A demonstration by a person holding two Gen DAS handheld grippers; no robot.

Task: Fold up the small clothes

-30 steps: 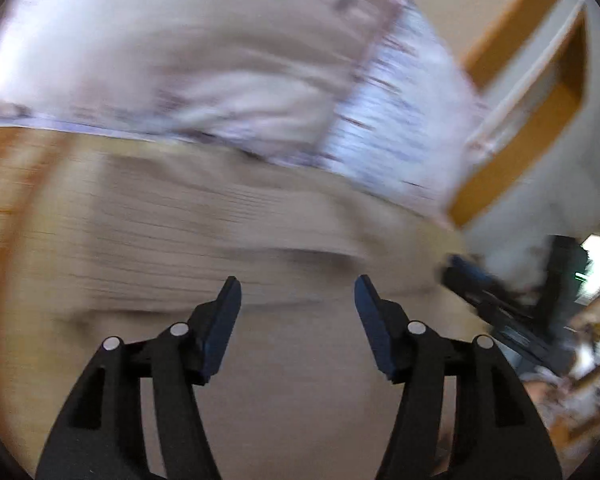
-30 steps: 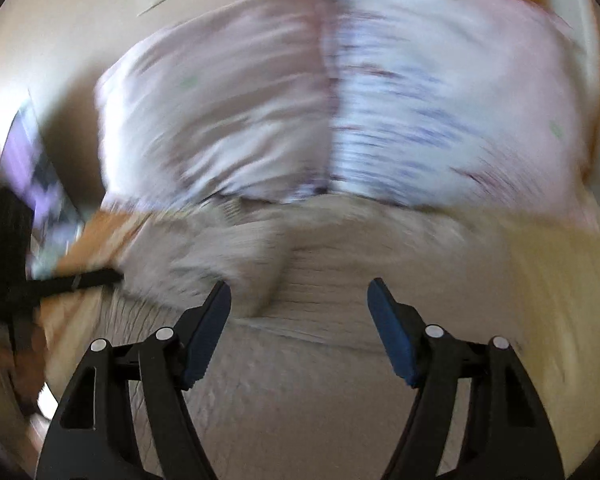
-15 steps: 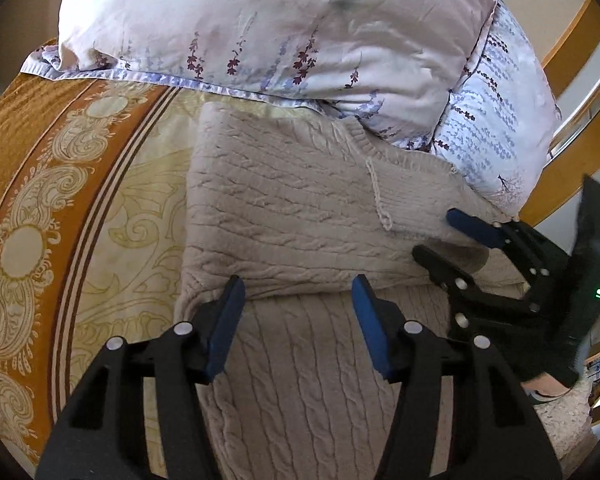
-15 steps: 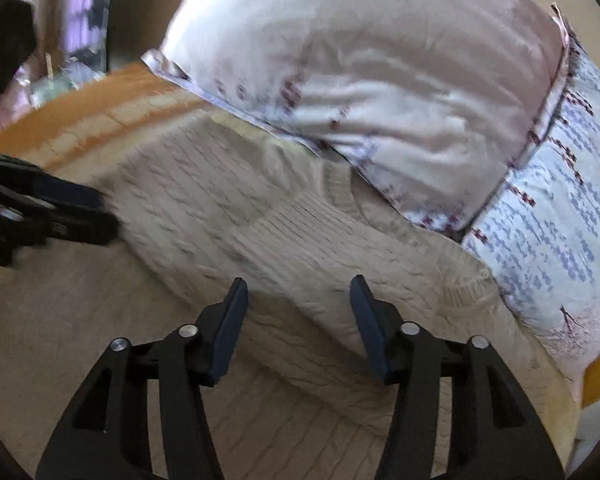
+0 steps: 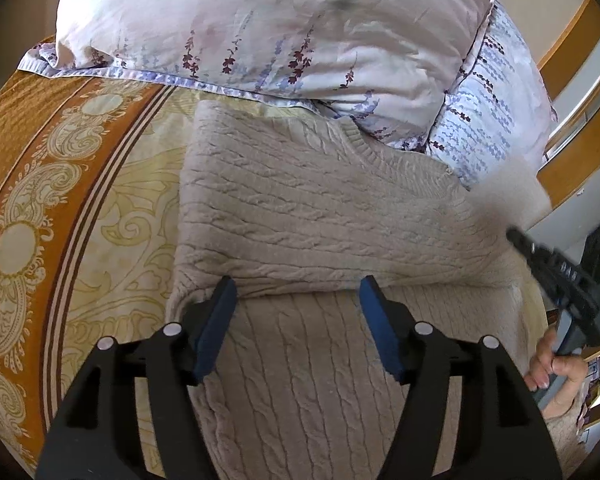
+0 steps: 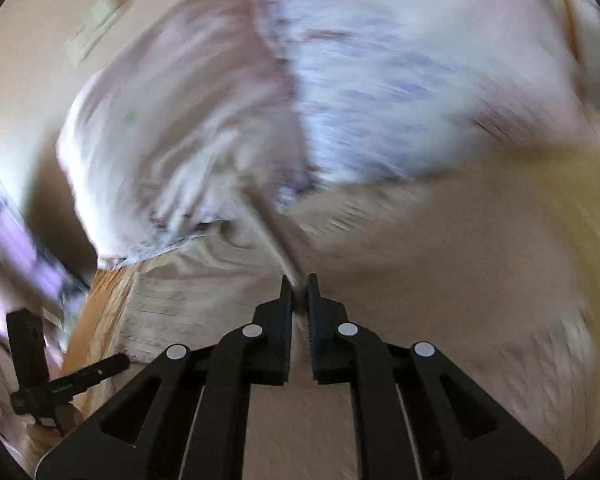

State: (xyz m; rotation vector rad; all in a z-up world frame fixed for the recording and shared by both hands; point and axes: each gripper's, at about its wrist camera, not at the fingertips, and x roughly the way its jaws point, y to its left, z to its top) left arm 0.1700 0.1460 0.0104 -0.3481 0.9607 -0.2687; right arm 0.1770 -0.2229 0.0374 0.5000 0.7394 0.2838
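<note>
A beige cable-knit sweater lies on the bed, one part folded over its body. My left gripper is open and empty, just above the edge of the folded part. My right gripper is shut on a raised fold of the sweater; this view is motion-blurred. The right gripper also shows at the right edge of the left wrist view, with a blurred piece of the sweater lifted above it.
Two floral pillows lie against the sweater's far side. The orange and cream patterned bedspread spreads to the left. A wooden bed frame is at the far right. The left gripper shows at the lower left of the right wrist view.
My right gripper has closed on the sweater and is moving fast with it, lifting fabric at the right. My left gripper has stayed open in about the same place.
</note>
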